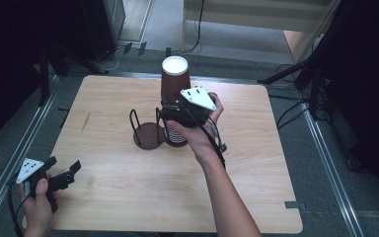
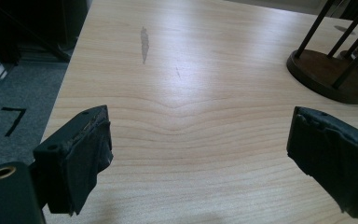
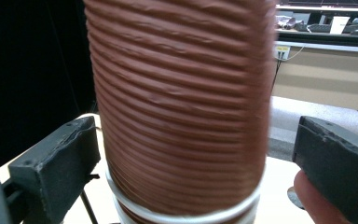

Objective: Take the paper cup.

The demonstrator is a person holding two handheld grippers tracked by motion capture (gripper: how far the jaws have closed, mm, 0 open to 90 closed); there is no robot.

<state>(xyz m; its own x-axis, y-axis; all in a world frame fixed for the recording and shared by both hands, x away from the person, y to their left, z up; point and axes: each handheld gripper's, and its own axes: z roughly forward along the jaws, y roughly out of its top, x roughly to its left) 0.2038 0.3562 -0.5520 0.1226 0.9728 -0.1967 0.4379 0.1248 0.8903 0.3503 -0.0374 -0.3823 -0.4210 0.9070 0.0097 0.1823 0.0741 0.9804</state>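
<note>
Standing upside down, the ribbed brown cup [image 1: 174, 79] looks white-rimmed.

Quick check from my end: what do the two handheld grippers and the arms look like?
Both the left gripper and the right gripper are black, with blocky padded jaws, a grey three-cornered plate with dark dots on top and a trailing black cable. The forearms are bare, without sleeves.

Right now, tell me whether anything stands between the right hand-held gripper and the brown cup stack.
Nothing visible does. The right hand-held gripper has the ribbed brown cup stack directly between its jaws, with a small gap showing on the right side. A fingertip sits below that jaw.
</note>
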